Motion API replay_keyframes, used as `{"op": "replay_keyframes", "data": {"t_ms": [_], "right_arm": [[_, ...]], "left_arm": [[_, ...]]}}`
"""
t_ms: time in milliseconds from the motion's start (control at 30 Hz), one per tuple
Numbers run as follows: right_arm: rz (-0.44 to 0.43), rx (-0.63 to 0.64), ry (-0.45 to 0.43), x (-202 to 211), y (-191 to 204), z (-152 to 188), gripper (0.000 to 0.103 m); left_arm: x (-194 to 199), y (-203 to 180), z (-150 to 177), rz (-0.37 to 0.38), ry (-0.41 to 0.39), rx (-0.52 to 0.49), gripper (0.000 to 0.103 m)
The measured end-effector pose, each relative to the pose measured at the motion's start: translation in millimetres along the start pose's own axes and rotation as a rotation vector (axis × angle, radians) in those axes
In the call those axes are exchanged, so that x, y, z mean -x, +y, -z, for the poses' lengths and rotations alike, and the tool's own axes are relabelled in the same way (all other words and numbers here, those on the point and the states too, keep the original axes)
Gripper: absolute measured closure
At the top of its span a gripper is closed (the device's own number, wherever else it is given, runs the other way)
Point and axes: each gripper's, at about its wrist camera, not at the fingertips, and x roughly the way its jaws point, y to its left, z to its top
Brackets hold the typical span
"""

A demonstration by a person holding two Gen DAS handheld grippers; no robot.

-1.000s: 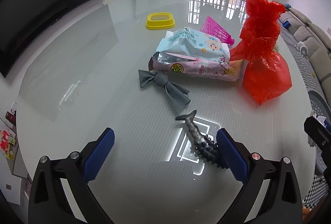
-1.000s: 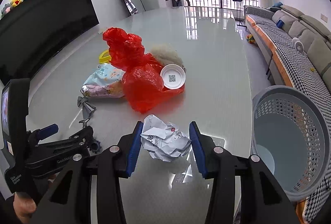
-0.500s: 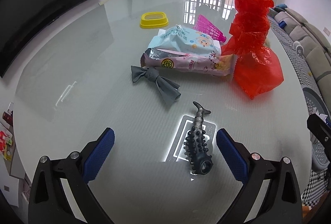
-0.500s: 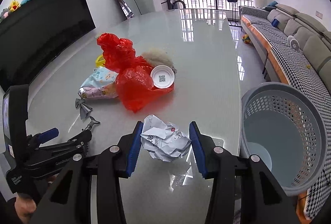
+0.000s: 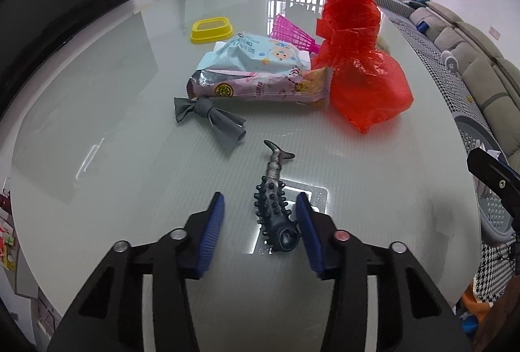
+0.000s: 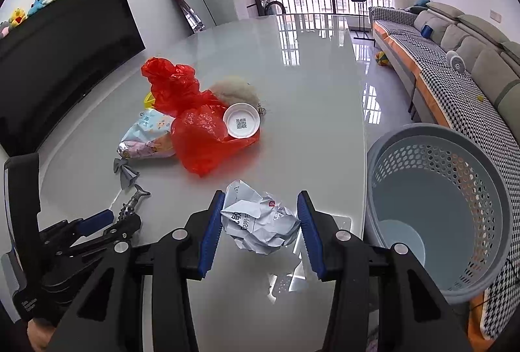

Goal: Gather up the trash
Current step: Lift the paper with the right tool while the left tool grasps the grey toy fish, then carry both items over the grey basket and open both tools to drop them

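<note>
My left gripper is half closed around a dark spiked fish-shaped toy lying on the glass table; its right pad touches the toy, its left pad stands apart. It also shows in the right wrist view. My right gripper is shut on a crumpled white paper ball, held just above the table. A grey perforated waste basket stands off the table edge to its right.
On the table lie a grey bow, snack wrappers, a red plastic bag, a yellow frame, a pink mesh piece, a white bowl and a fluffy tuft. A sofa runs along the right.
My left gripper moved over the spiked toy and its jaws closed from wide open to half closed around it. My right gripper kept the paper ball and shifted slightly toward the basket.
</note>
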Motion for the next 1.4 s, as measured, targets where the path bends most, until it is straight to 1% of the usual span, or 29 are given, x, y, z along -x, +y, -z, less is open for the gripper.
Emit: {"op": "replay_keyframes", "data": {"t_ms": [33,133,267,433,600,733,800,967,1033,1100,1267,1400], "right_arm": [[0.000,-0.003,0.000,0.0,-0.8,0.1,0.059],[0.003,-0.011,-0.004,1.4,-4.0,1.5,0.059],[0.007,-0.025,-0.009,3.7,-10.7,2.9,0.059],[0.023,-0.057,-0.010,7.9,-29.7,7.0,0.059],[0.077,-0.108,-0.012,17.7,-64.9,12.5,0.059],[0.141,-0.153,-0.016,27.2,-101.0,18.3,0.059],[0.165,-0.179,-0.015,30.8,-118.5,20.6,0.059],[0.228,-0.239,-0.018,40.5,-163.1,24.1,0.059],[0.248,-0.262,-0.020,43.6,-179.6,25.8,0.059],[0.260,-0.280,-0.015,43.9,-192.4,27.6,0.059],[0.277,-0.305,0.013,40.6,-221.3,33.5,0.059],[0.277,-0.318,0.025,37.5,-235.9,36.1,0.059]], "left_arm": [[0.6,-1.4,0.1,0.004,-0.001,-0.005,0.081],[3.9,-5.2,1.1,0.016,-0.008,-0.012,0.081],[13.3,-12.7,-1.1,0.018,-0.038,-0.030,0.081],[25.6,-35.2,-9.4,0.045,-0.077,-0.070,0.081],[29.1,-81.5,-25.5,0.096,-0.111,-0.143,0.081],[30.7,-125.7,-33.8,0.161,-0.127,-0.217,0.081],[30.6,-150.1,-35.8,0.199,-0.124,-0.257,0.081],[28.7,-208.0,-34.7,0.264,-0.109,-0.358,0.081],[26.9,-229.2,-31.9,0.300,-0.092,-0.395,0.081],[19.9,-246.6,-31.9,0.319,-0.069,-0.428,0.081],[5.9,-277.5,-30.3,0.354,-0.022,-0.472,0.081],[-1.8,-289.5,-25.9,0.367,0.002,-0.486,0.081]]}}
